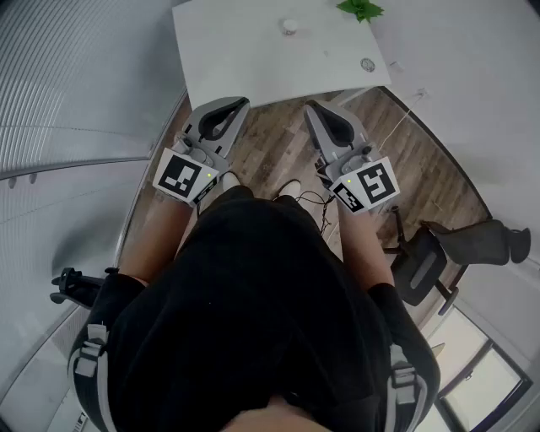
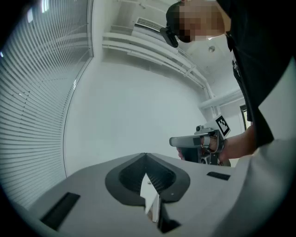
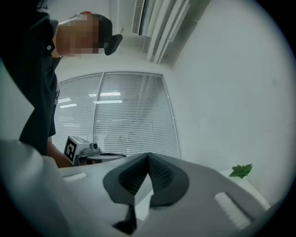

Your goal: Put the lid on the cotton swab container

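I am holding the grey left gripper [image 1: 240,104] and grey right gripper [image 1: 310,106], jaws together and empty, at the white table [image 1: 236,63] edge, well apart from the small round white container [image 1: 289,27].

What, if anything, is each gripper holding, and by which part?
Nothing is held. The left gripper and the right gripper each have their jaws closed together with nothing between them.

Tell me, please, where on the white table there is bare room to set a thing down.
The left half of the table is bare, from its left edge to the small white round thing. The near strip along the front edge is also free. The right side is more crowded: the green plant and a small round piece sit there.
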The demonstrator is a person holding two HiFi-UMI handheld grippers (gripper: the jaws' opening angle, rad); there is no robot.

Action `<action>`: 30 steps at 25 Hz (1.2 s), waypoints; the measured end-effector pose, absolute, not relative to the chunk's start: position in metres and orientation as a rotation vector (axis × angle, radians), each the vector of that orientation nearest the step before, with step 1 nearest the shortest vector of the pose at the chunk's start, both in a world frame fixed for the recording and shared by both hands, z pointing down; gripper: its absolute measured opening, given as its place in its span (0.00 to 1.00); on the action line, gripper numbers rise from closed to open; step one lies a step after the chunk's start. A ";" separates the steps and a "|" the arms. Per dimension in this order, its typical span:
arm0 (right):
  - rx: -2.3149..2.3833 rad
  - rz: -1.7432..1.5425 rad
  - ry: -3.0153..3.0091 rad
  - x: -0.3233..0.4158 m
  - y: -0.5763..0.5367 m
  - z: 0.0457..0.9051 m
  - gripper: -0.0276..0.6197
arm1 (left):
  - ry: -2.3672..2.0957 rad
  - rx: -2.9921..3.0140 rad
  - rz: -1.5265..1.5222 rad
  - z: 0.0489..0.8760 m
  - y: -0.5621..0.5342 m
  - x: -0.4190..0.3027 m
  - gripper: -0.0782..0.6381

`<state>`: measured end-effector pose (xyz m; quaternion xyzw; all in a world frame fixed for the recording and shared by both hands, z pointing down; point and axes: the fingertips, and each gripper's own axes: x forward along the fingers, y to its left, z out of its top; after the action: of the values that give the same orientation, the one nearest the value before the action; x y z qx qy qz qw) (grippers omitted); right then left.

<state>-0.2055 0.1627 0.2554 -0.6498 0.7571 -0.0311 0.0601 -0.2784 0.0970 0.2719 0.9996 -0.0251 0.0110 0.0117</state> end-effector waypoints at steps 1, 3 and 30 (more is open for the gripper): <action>-1.965 -0.096 2.290 -0.206 0.164 0.255 0.06 | -0.077 3.128 0.043 0.273 0.098 -0.279 0.12; -1.962 -0.100 2.288 -0.208 0.167 0.256 0.06 | -0.075 3.143 0.057 0.274 0.101 -0.281 0.12; -2.036 -0.092 2.247 -0.198 0.179 0.267 0.06 | -0.093 3.160 0.091 0.280 0.106 -0.279 0.12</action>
<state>-0.1984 0.1790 0.2675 -0.6701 0.7397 -0.0304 0.0541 -0.2787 0.1056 0.2803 0.9991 -0.0294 0.0288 -0.0104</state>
